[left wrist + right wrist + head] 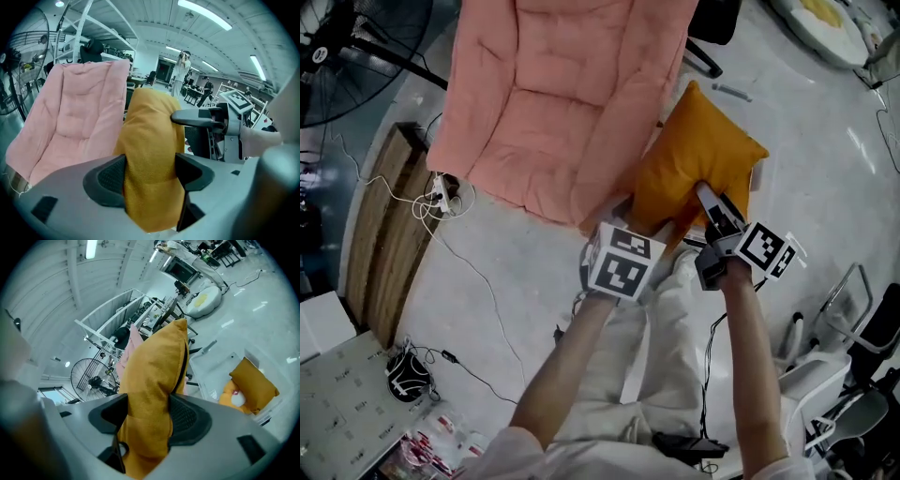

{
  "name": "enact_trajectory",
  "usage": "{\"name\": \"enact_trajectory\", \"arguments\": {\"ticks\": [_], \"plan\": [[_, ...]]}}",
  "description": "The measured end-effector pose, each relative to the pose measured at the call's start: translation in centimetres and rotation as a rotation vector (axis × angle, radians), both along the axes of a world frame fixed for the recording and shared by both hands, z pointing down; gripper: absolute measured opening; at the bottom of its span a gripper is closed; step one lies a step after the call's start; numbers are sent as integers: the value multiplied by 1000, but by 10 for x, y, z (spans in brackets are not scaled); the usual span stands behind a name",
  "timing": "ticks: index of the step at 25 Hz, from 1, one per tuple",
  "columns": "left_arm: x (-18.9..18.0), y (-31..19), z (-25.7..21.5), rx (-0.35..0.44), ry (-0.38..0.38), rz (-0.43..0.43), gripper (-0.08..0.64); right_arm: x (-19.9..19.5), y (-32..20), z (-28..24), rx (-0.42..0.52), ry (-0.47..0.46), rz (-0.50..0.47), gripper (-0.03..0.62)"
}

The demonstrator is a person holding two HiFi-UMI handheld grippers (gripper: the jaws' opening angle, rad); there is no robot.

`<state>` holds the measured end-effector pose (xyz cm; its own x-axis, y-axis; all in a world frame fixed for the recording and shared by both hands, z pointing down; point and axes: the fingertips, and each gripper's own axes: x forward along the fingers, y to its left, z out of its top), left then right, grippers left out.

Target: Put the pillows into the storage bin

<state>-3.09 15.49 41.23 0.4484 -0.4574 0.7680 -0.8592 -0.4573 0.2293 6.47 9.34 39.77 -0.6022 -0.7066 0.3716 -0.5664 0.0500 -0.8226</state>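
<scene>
Floor (262, 310), bin (219, 367) with orange pillow (254, 384)

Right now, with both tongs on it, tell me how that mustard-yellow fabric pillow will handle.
Probably soft: the mustard-yellow fabric pillow squashes narrow inside the left tongs and the right tongs. Likely light for its size, since two edge grips hold it up. Its nappy cloth looks unlikely to slip.

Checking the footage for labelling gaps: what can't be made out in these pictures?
- Storage bin: outside the head view; in the right gripper view the held orange pillow cuts off one end.
- Left gripper jaws: in the head view, behind its marker cube.
- White-and-orange item in the bin: too small to identify.
</scene>
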Motion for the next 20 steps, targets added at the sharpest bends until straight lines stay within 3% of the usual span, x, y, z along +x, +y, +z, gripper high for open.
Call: {"name": "enact_trajectory", "arguments": {"ticks": [5, 20], "plan": [[39, -15, 27, -42, -1, 2, 345, 39, -13, 29, -40, 21, 12, 284], [137, -74, 132, -206, 16, -101, 344, 131, -82, 139, -171, 67, -85, 281]]}}
